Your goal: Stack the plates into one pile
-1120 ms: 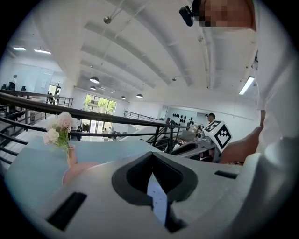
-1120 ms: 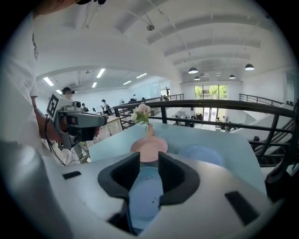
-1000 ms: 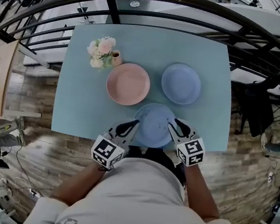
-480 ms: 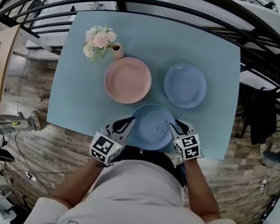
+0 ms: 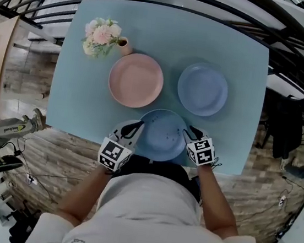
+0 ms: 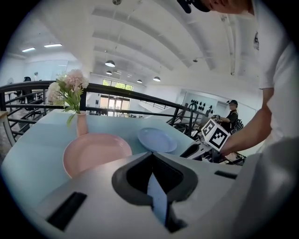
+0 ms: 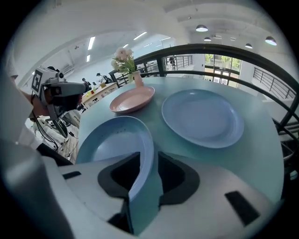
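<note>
Three plates are on the light blue table (image 5: 87, 104). A pink plate (image 5: 135, 80) lies at centre left and a blue plate (image 5: 202, 89) at centre right. A second blue plate (image 5: 162, 135) is at the near edge, held from both sides. My left gripper (image 5: 132, 129) is shut on its left rim, which shows edge-on between the jaws (image 6: 156, 198). My right gripper (image 5: 190, 133) is shut on its right rim (image 7: 140, 182). In the right gripper view this held plate (image 7: 117, 147) tilts up off the table, with the other blue plate (image 7: 203, 116) and the pink plate (image 7: 132, 99) beyond it.
A small vase of pale flowers (image 5: 102, 36) stands at the far left, just behind the pink plate. A dark curved railing (image 5: 295, 48) runs round the table's far and right sides. The near table edge lies under the held plate, with wood flooring (image 5: 52, 160) below.
Both grippers have stayed on the near blue plate's rims. The head view has shifted, so the table sits lower and wider in frame. The other two plates have not moved.
</note>
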`<state>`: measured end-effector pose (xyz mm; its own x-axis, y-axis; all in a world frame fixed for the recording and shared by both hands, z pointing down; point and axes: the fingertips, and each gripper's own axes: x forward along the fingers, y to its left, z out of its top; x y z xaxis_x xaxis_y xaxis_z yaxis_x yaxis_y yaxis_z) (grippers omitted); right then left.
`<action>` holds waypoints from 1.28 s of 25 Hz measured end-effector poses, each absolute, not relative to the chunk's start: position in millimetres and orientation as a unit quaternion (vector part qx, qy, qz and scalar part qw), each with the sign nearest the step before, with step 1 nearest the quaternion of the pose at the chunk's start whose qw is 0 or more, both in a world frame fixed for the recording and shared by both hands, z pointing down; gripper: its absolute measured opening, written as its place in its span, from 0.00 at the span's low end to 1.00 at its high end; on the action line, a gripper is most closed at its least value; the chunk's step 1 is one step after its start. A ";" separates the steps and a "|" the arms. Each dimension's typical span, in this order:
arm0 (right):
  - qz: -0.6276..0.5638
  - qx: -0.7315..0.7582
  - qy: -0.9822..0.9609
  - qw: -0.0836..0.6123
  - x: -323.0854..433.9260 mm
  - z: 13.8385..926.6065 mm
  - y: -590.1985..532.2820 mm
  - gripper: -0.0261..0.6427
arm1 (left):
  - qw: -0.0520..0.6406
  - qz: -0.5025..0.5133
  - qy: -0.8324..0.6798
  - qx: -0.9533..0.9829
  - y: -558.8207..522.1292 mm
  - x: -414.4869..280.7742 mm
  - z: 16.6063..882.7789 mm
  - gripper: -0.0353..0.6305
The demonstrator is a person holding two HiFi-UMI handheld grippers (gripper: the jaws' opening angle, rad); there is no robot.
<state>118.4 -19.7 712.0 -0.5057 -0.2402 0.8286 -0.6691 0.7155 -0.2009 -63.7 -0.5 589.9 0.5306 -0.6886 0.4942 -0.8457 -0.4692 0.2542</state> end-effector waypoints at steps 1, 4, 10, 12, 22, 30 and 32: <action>0.262 0.273 -0.827 0.416 118.5 715.7 -20.2 0.23 | 0.243 0.167 -0.457 0.839 -0.8 -63.5 594.0 0.06; 0.271 0.268 -0.823 0.421 117.8 725.0 -23.0 0.23 | 0.251 0.172 -0.458 0.835 -2.6 -63.3 603.2 0.06; 0.299 0.251 -0.816 0.426 116.0 742.4 -19.1 0.16 | 0.262 0.177 -0.460 0.830 -2.3 -60.6 613.5 0.06; 0.303 0.246 -0.816 0.425 113.4 743.9 -18.0 0.11 | 0.264 0.177 -0.462 0.828 -2.7 -61.3 613.9 0.06; 0.335 0.247 -0.815 0.403 102.5 739.6 -18.4 0.06 | 0.265 0.175 -0.467 0.825 1.4 -71.3 608.2 0.06; 0.341 0.262 -0.813 0.392 103.4 725.4 -13.8 0.07 | 0.247 0.177 -0.455 0.837 9.1 -83.4 598.6 0.06; 0.340 0.268 -0.813 0.390 102.9 721.3 -10.3 0.07 | 0.240 0.175 -0.451 0.842 11.5 -87.1 594.7 0.06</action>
